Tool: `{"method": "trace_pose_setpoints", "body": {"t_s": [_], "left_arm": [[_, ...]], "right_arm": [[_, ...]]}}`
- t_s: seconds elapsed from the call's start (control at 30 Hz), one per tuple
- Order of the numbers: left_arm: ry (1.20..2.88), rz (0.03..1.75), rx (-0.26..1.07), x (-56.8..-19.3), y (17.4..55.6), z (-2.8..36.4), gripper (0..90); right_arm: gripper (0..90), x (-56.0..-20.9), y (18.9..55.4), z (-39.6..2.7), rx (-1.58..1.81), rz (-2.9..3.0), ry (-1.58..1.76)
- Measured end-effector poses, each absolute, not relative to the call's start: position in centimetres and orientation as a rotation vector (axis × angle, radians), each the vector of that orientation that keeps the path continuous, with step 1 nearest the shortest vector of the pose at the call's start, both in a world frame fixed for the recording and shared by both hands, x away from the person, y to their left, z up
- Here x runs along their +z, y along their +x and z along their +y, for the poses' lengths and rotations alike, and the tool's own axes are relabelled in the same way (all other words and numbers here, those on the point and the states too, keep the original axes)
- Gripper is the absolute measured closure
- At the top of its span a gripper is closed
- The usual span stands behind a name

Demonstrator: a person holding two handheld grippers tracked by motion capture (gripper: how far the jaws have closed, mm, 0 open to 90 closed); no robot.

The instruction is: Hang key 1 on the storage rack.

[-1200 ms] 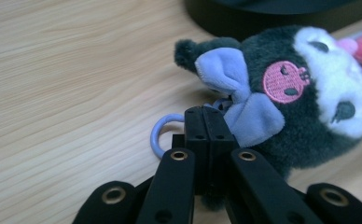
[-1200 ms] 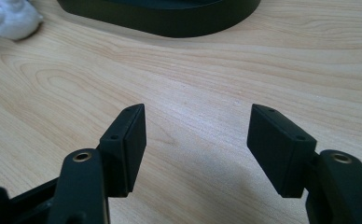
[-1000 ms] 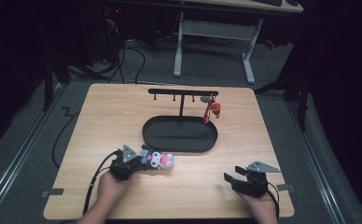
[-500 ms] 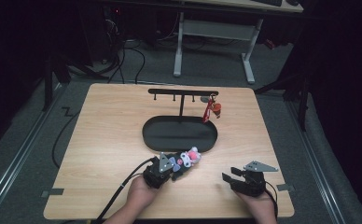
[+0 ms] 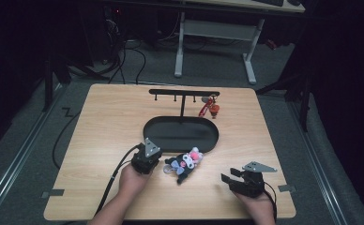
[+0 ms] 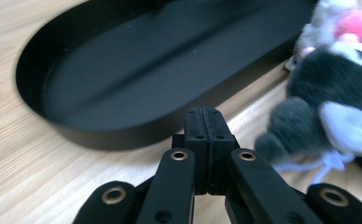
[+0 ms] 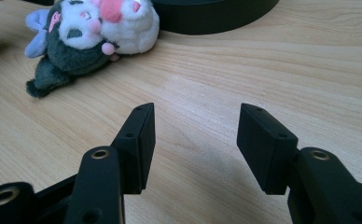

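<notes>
A small plush toy (image 5: 185, 164) in dark grey, white and pink lies on the wooden table just in front of the black oval tray (image 5: 180, 133). My left gripper (image 5: 153, 152) sits to its left, shut with nothing between its jaws. In the left gripper view the shut gripper (image 6: 206, 116) points at the tray (image 6: 137, 74), with the plush (image 6: 337, 93) beside it on the right, apart from the jaws. My right gripper (image 5: 231, 174) stands open near the front right. Its jaws have just been opening a little, and in the right gripper view the gripper (image 7: 195, 116) holds nothing, the plush (image 7: 90, 32) lying farther off.
A black hook rack (image 5: 185, 92) rises from the tray's far side, with a red keychain (image 5: 209, 108) hanging at its right end. A desk frame (image 5: 213, 28) and cables lie on the floor beyond the table's far edge. Bare wood (image 5: 109, 122) spreads left of the tray.
The plush has shifted rightward along with the left gripper. That gripper has since drawn back to the left, leaving the plush on the table. The right hand has stayed in place.
</notes>
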State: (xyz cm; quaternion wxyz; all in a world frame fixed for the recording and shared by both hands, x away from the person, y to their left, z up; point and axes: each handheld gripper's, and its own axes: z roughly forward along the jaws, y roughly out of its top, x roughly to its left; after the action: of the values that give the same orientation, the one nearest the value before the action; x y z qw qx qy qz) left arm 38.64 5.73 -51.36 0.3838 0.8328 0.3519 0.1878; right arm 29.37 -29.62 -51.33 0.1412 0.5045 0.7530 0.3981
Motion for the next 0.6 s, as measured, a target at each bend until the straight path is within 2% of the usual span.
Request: {"method": "trace_pose_setpoints", "body": {"t_s": [0.27, 0.4, 0.5, 0.6], "left_arm": [[2.186, 0.743, 0.317, -52.3, 35.4, 2.3, 90.0], [2.233, 0.567, 0.259, -52.4, 32.4, -2.7, 90.0], [2.229, 0.494, 0.261, -52.5, 31.1, -5.2, 90.0], [2.186, 0.518, 0.279, -52.2, 31.3, -4.6, 90.0]], "right_arm": [[46.7, -51.4, 29.1, -30.4, 1.131, 2.146, 1.478], [46.8, -51.4, 29.1, -31.6, 1.142, 2.096, 1.515], [46.8, -51.1, 29.1, -32.3, 1.147, 2.066, 1.531], [46.7, -51.1, 29.0, -32.6, 1.152, 2.057, 1.545]]}}
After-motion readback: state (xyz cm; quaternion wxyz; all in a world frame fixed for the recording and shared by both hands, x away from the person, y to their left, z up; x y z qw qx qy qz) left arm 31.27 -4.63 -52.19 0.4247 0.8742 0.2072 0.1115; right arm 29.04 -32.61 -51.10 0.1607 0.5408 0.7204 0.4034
